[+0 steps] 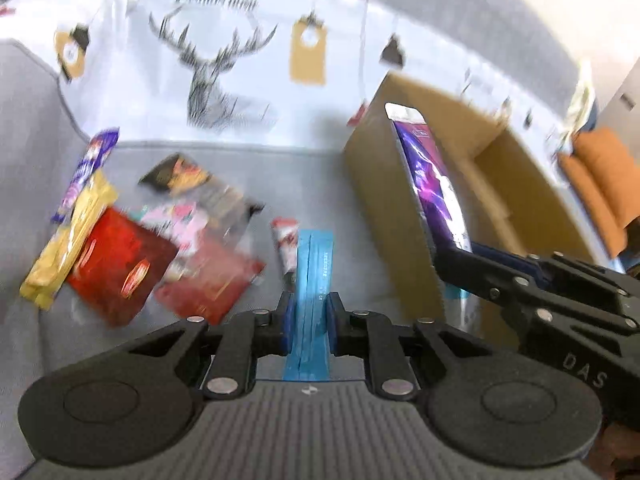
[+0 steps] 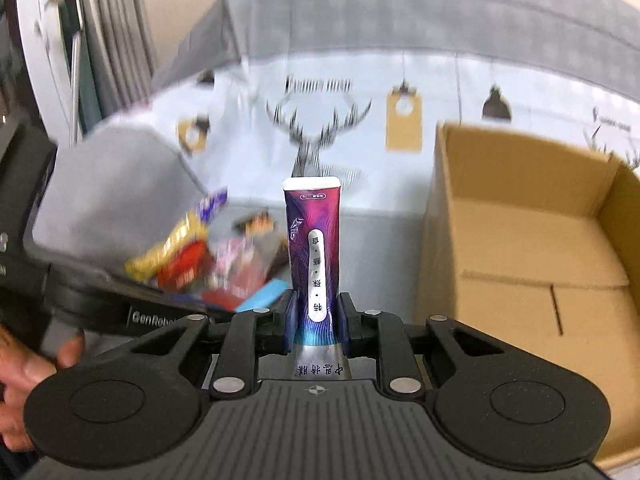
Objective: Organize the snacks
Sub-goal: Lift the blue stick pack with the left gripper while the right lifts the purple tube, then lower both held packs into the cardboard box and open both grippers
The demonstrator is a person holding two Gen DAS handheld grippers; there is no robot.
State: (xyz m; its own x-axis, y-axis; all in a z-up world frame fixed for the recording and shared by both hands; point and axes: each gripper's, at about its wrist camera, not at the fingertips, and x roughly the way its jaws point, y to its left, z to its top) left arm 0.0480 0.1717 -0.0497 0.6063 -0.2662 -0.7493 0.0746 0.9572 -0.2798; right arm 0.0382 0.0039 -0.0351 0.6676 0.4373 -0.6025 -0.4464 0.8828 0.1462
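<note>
My left gripper point(image 1: 310, 322) is shut on a blue snack packet point(image 1: 314, 276), held edge-on above the grey sofa seat. My right gripper point(image 2: 316, 326) is shut on a purple snack packet point(image 2: 314, 248), held upright just left of an open cardboard box point(image 2: 532, 240). In the left wrist view the right gripper point(image 1: 452, 256) holds the purple packet point(image 1: 432, 180) against the box's point(image 1: 384, 204) near wall. A pile of snacks point(image 1: 132, 240) lies on the seat at the left; it also shows in the right wrist view point(image 2: 200, 256).
A white cloth with a deer print point(image 1: 212, 80) covers the sofa back. An orange cushion point(image 1: 600, 184) lies at the far right. The grey armrest point(image 2: 112, 192) rises at the left. The person's hand point(image 2: 24, 376) holds the left gripper's handle.
</note>
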